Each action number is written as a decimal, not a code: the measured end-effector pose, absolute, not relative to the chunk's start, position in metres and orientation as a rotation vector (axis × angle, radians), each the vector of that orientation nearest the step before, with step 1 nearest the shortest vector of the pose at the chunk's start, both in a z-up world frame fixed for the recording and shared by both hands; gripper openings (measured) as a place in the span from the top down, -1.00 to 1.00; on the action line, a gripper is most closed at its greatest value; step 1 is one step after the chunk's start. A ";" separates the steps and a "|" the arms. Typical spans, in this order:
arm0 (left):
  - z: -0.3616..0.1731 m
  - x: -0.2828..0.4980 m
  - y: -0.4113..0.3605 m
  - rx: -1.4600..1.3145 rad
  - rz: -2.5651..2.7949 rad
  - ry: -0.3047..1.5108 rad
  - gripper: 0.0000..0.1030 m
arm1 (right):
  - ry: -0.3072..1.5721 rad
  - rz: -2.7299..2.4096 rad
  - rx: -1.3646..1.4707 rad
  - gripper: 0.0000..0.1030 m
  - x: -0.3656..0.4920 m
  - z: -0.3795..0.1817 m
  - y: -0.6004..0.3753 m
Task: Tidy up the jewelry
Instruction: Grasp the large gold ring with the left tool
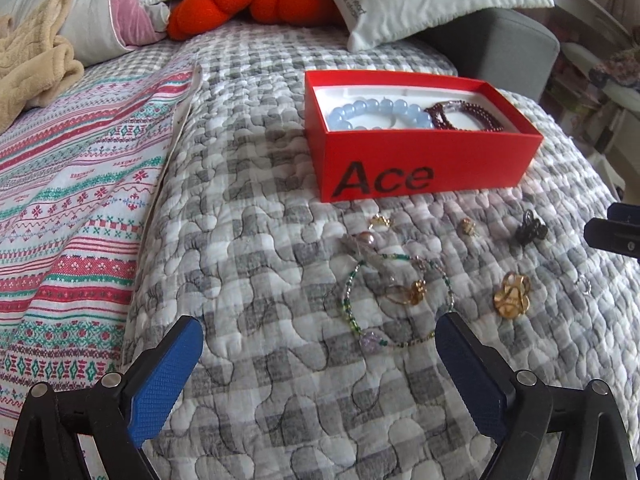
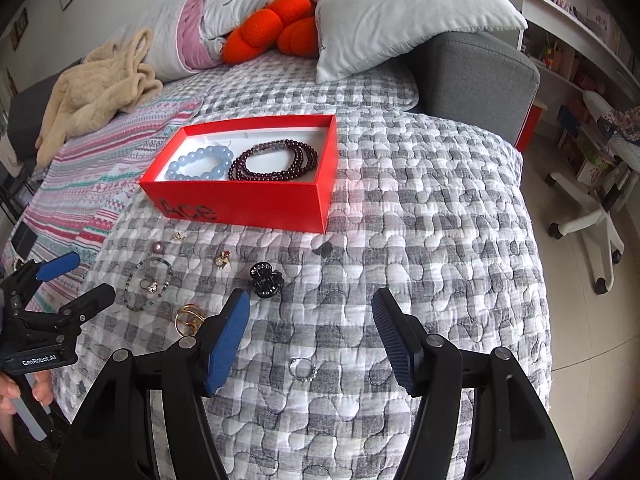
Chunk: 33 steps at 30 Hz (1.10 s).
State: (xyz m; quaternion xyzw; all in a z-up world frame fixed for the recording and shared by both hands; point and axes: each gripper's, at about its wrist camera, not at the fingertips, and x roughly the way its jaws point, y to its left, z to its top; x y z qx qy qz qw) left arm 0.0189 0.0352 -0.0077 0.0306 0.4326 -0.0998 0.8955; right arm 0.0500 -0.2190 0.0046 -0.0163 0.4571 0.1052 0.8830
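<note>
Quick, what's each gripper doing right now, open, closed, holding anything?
Left gripper: open, holding nothing, above the green beaded necklace.
Right gripper: open, holding nothing, above the silver ring.

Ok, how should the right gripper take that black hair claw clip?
Come from above and pinch the black claw clip across its narrow middle. It lies flat on the quilt, lobes spreading out both ways, and the open right gripper is just short of it.

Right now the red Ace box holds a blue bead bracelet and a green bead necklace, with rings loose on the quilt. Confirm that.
Wrong on one count: beside the blue bead bracelet in the red Ace box lies a dark red bead strand, not green, as the right wrist view shows. Rings lie loose on the quilt.
</note>
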 end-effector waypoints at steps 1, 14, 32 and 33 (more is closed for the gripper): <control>-0.009 0.017 0.034 0.073 -0.216 0.901 -0.88 | 0.957 0.220 -0.038 -0.30 0.048 0.003 -0.219; -0.011 -0.018 -0.023 0.250 -0.402 0.896 -0.87 | 0.990 0.225 -0.105 -0.30 0.036 -0.007 -0.224; -0.027 0.015 -0.061 0.172 -0.496 0.921 -0.02 | 1.027 0.200 -0.121 -0.30 0.028 -0.011 -0.245; -0.026 0.015 -0.062 0.171 -0.494 0.920 0.04 | 1.026 0.197 -0.121 -0.30 0.027 -0.011 -0.246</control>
